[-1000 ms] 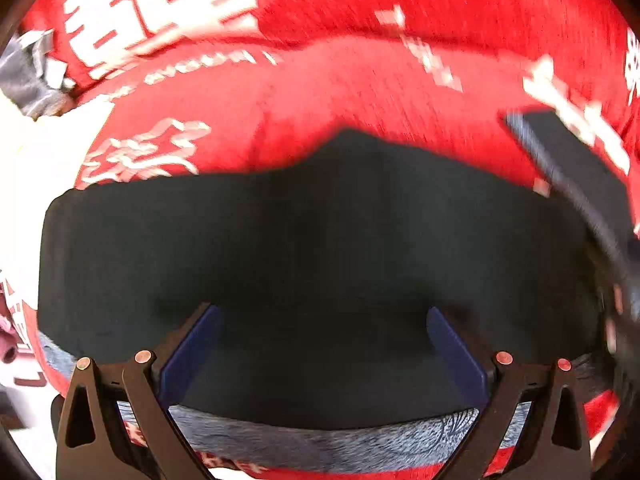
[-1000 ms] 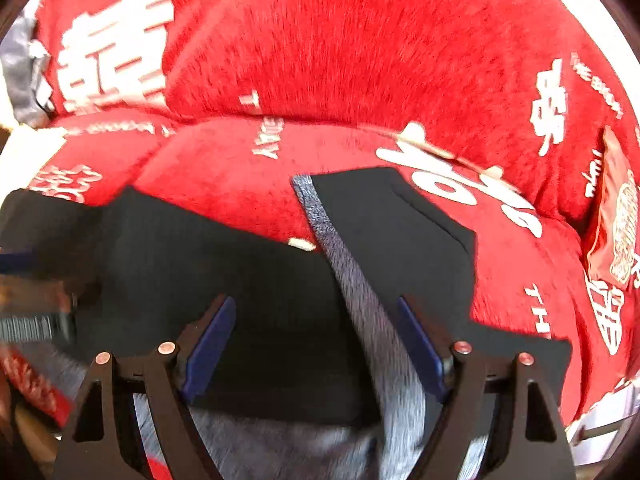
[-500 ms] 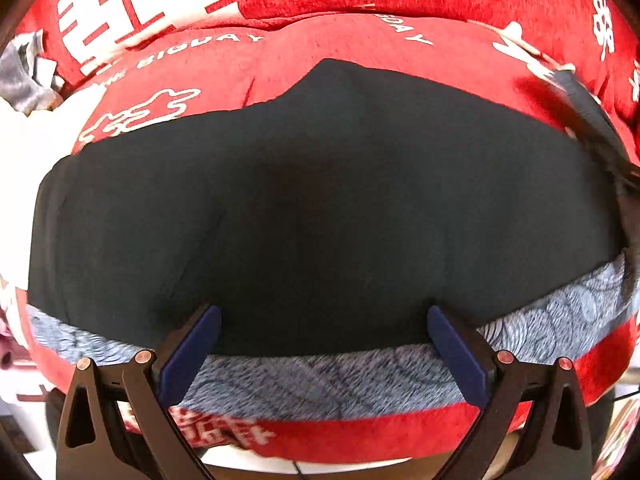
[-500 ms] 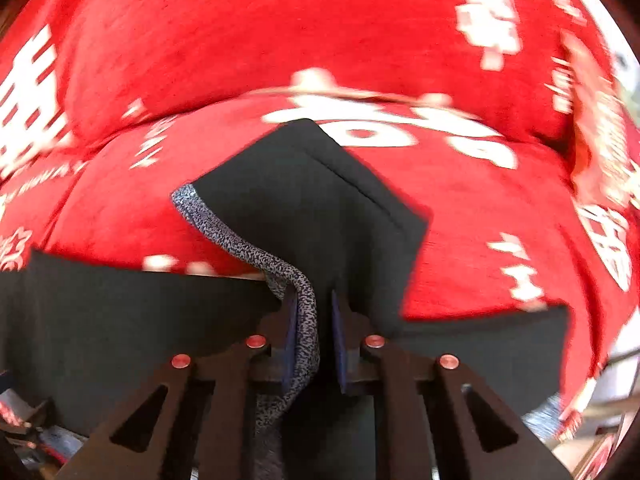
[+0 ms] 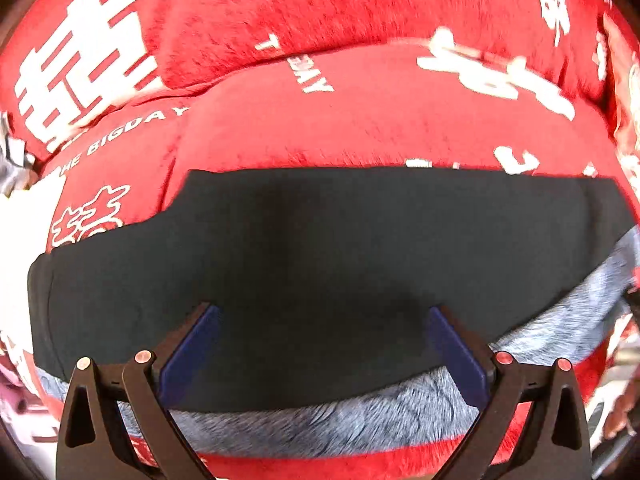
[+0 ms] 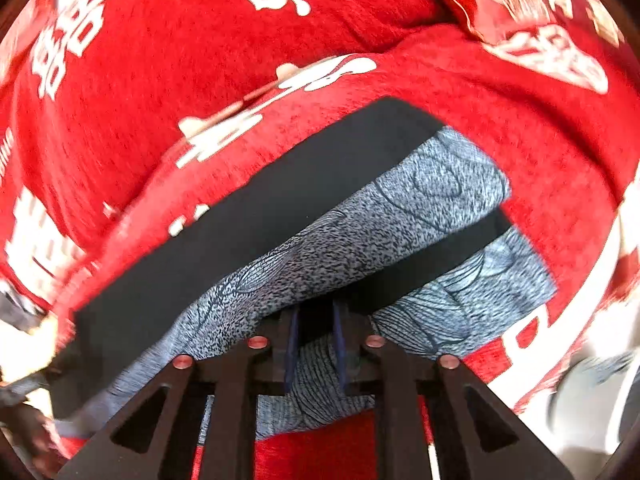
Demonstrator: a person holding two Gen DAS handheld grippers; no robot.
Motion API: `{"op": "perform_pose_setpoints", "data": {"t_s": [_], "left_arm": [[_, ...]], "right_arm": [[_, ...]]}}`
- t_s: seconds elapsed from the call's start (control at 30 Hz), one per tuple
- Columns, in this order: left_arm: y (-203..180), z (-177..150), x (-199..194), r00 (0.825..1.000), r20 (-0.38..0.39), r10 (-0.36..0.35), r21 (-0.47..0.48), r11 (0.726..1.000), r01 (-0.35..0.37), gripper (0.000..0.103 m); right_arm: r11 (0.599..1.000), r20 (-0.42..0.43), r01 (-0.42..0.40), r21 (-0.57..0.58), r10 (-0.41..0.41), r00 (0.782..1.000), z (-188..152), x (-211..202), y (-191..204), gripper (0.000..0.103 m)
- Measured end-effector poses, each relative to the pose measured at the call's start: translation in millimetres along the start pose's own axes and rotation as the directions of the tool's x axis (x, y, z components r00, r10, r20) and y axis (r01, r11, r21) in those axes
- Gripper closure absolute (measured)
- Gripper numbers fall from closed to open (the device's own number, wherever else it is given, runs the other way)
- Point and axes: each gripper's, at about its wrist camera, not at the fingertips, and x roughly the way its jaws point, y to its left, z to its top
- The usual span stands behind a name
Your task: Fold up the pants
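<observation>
Black pants (image 5: 320,248) with a grey patterned band (image 5: 328,420) lie flat across a red sofa seat. My left gripper (image 5: 322,344) is open over the pants' near edge and holds nothing. In the right wrist view the pants (image 6: 248,216) run in a long strip from lower left to upper right, with the grey band (image 6: 360,224) folded over on top. My right gripper (image 6: 316,340) is shut on the grey patterned fabric at the near edge.
The red sofa cover (image 5: 360,112) with white lettering fills the background in both views. A red cushion (image 6: 532,8) lies at the upper right. White floor or fabric (image 5: 20,220) shows at the far left edge.
My right gripper closed on the pants' edge and pulled it toward me, so the raised flap now lies flat. The left gripper stayed open and drew back slightly.
</observation>
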Motion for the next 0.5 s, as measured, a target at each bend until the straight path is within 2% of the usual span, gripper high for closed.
{"op": "perform_pose_setpoints", "data": {"t_s": [0.07, 0.1, 0.13, 0.23, 0.3, 0.37, 0.5], "left_arm": [[2, -5, 17, 0.998, -0.057, 0.005, -0.002, 1.000, -0.005, 0.000], [8, -13, 22, 0.998, -0.059, -0.036, -0.038, 0.999, 0.033, 0.000], [14, -18, 20, 0.998, -0.036, -0.054, -0.061, 0.997, 0.052, 0.000], [23, -36, 17, 0.997, -0.042, -0.059, -0.030, 0.998, 0.058, 0.000], [35, -51, 12, 0.997, -0.028, -0.073, -0.043, 0.996, 0.072, 0.000], [44, -57, 11, 0.994, -0.045, -0.099, -0.061, 0.994, 0.096, 0.000], [44, -69, 6, 0.996, -0.079, -0.037, -0.038, 0.999, 0.034, 0.000]], "right_arm": [[0.996, 0.005, -0.066, 0.056, 0.065, 0.998, 0, 1, -10, 0.064], [0.991, 0.009, -0.103, 0.091, 0.102, 0.995, -2, 2, -15, 0.058], [0.984, 0.015, -0.133, 0.119, 0.132, 0.991, -3, 1, -21, 0.056], [0.973, 0.038, -0.183, 0.139, 0.180, 0.983, -9, -2, -25, 0.052], [0.965, 0.055, -0.223, 0.136, 0.217, 0.975, -12, -3, -25, 0.047], [0.952, 0.075, -0.273, 0.138, 0.265, 0.961, -16, -4, -28, 0.045], [0.918, 0.111, -0.350, 0.184, 0.334, 0.936, -19, -4, -37, 0.040]]}}
